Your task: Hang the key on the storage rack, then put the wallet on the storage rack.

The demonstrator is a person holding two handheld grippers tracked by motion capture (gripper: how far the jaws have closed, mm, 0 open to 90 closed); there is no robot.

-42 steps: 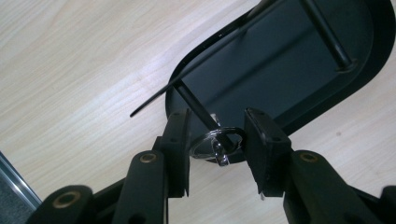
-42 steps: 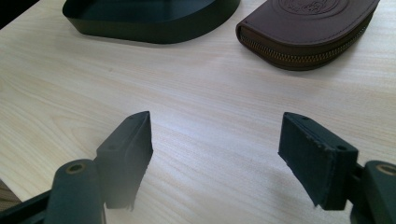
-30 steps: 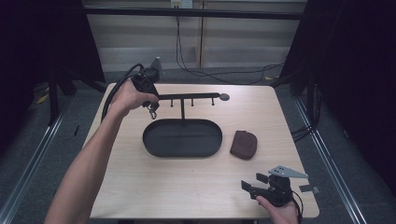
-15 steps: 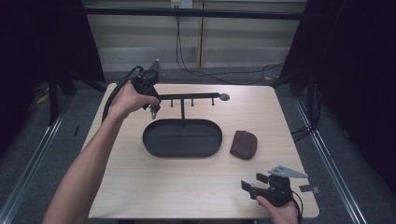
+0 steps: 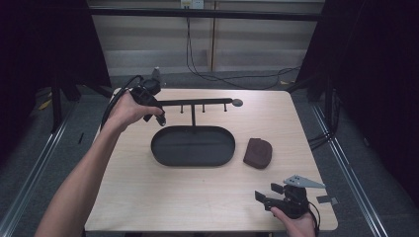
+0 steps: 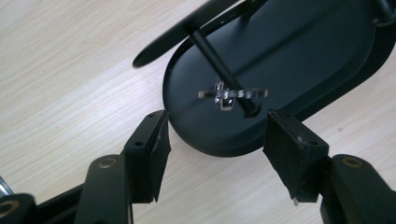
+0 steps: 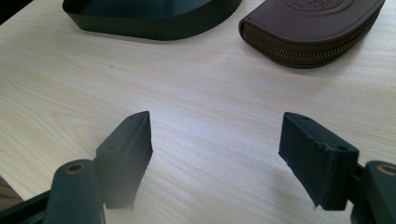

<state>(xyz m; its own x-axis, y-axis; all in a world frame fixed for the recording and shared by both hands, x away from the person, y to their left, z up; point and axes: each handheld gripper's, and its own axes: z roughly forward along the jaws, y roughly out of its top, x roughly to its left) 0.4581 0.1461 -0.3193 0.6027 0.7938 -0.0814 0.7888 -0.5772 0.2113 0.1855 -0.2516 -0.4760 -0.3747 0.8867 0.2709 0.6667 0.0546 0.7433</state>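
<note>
A black oval tray point(image 5: 159, 150) sits mid-table, with a thin post point(image 5: 193, 116) carrying a horizontal bar point(image 5: 197, 102) with short pegs. My left gripper point(image 5: 160, 118) hovers by the bar's left end, above the tray's left rim. In the left gripper view this gripper point(image 6: 215, 126) is open and holds nothing. It looks down on the tray point(image 6: 303, 46), where a small silvery item point(image 6: 224, 95) glints near the post's foot. I cannot tell whether it hangs or lies there. My right gripper point(image 5: 267, 192) rests open near the table's front right corner. Its jaws point(image 7: 215, 126) stand wide over bare wood.
A brown zipped pouch point(image 5: 258, 153) lies right of the tray, ahead of the right gripper point(image 7: 317, 28). The tray's wall point(image 7: 154, 23) is also ahead, to the left. Black curtains and metal rails surround the table. Cables trail behind its far edge.
The left hand has shifted slightly by the bar's left end. The right gripper has stayed put.
</note>
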